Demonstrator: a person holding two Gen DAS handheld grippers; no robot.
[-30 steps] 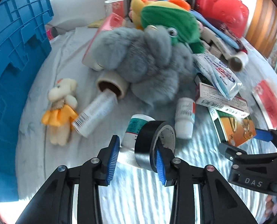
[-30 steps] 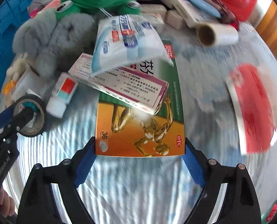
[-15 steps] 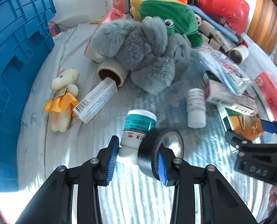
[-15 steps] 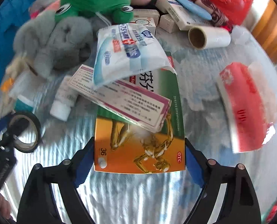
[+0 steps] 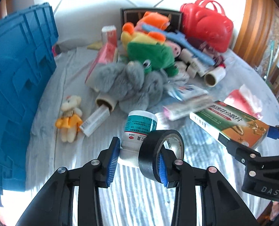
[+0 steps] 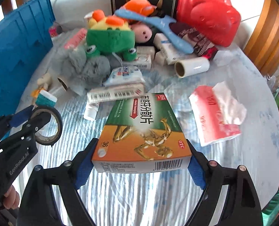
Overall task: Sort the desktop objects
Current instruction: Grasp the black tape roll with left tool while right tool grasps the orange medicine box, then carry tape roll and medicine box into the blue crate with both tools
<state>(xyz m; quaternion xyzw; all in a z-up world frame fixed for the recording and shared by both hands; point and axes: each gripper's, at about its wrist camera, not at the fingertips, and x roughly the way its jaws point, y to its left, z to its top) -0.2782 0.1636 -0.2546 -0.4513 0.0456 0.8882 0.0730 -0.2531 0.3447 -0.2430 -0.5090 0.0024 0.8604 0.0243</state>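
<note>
1. The flat green-and-orange cardboard medicine box (image 6: 139,131) is clamped across its width in the right gripper (image 6: 139,167), above the cloth.
2. Left of the box, the left gripper (image 5: 137,162) pinches a white teal-labelled bottle (image 5: 139,130) with a black tape roll (image 5: 158,156) hooked on one finger; the roll could slide off.
3. Far left of the box, the blue plastic crate (image 5: 17,86) hides its contents.

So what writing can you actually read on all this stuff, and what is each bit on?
"36" and "OTC": orange end of the medicine box held in the right tool.
"DAS": body of that tool, in the left view.
"GenRobot.AI": body of the left tool, in the right view.
Large Chinese characters on the box, and print on the teal-label bottle, other packets and barcodes: too small or blurred to read.
</note>
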